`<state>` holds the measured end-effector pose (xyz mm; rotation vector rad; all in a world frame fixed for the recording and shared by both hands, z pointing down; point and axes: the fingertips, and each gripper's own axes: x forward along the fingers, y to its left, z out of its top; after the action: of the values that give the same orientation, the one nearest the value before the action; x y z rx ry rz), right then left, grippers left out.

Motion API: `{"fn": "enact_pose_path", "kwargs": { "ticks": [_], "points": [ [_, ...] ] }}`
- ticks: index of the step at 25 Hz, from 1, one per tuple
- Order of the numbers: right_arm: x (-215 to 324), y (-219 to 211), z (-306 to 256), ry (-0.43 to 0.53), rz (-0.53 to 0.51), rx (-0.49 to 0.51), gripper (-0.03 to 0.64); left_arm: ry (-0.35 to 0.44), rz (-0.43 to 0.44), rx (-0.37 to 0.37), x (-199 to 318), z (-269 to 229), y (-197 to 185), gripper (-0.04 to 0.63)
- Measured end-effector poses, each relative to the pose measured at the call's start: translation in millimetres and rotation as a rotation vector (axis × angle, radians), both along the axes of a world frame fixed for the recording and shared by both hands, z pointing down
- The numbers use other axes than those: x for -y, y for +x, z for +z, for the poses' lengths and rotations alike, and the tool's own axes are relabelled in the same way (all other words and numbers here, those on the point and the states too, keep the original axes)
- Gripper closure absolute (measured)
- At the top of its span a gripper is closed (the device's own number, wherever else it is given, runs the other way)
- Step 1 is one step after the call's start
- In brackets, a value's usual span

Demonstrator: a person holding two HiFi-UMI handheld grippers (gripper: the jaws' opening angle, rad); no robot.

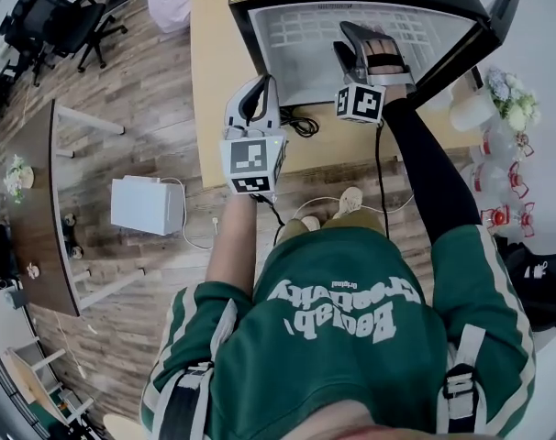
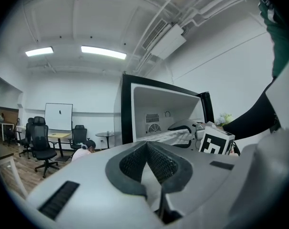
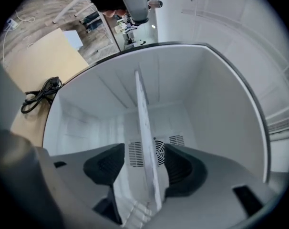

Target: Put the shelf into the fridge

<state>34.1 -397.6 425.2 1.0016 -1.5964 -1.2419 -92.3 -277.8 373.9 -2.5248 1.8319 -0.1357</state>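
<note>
**Shelf stands loose between the right gripper's parted fingers, inside the open fridge**

The right gripper's (image 3: 145,163) two dark pads (image 3: 106,163) stand apart. The white shelf (image 3: 143,128) is edge-on between them with a gap on either side, so neither pad presses on it. From the jaws the shelf runs to the far wall of the fridge (image 3: 221,104), where vent grilles (image 3: 135,154) show. The head view shows this gripper reaching into the fridge's mouth over the slotted shelf, with the black door (image 1: 480,35) swung open at right. The left gripper (image 2: 147,144) is held outside, near and left of the opening, its fingers (image 2: 132,163) closed tip to tip on nothing. The fridge sits on a light wooden table (image 1: 214,62). A black cable (image 1: 301,122) lies coiled on the table just in front of the fridge.
</note>
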Motion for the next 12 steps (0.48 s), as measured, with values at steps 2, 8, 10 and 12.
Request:
{"fn": "enact_pose_path", "kwargs": {
  "ticks": [2, 8, 10, 12],
  "points": [
    [-13.9, -1.3, -10.0, 0.001, -0.014, 0.05, 0.348, 0.008, 0.014, 0.004, -5.4, -3.3, 1.0, 0.595],
    [-59.4, 1.6, -40.0, -0.034, -0.032, 0.298, 0.345, 0.034, 0.072, 0.013, -23.6, -14.7, 11.6, 0.595],
    [-74.4, 7.1, -49.2, -0.06, -0.019, 0.397, 0.345, 0.042, 0.085, 0.015, -29.3, -18.2, 15.9, 0.595],
    [-87.7, 14.9, -55.7, -0.097, 0.005, 0.498, 0.345, 0.048, 0.094, 0.017, -33.8, -20.9, 19.7, 0.595]
  ]
}}
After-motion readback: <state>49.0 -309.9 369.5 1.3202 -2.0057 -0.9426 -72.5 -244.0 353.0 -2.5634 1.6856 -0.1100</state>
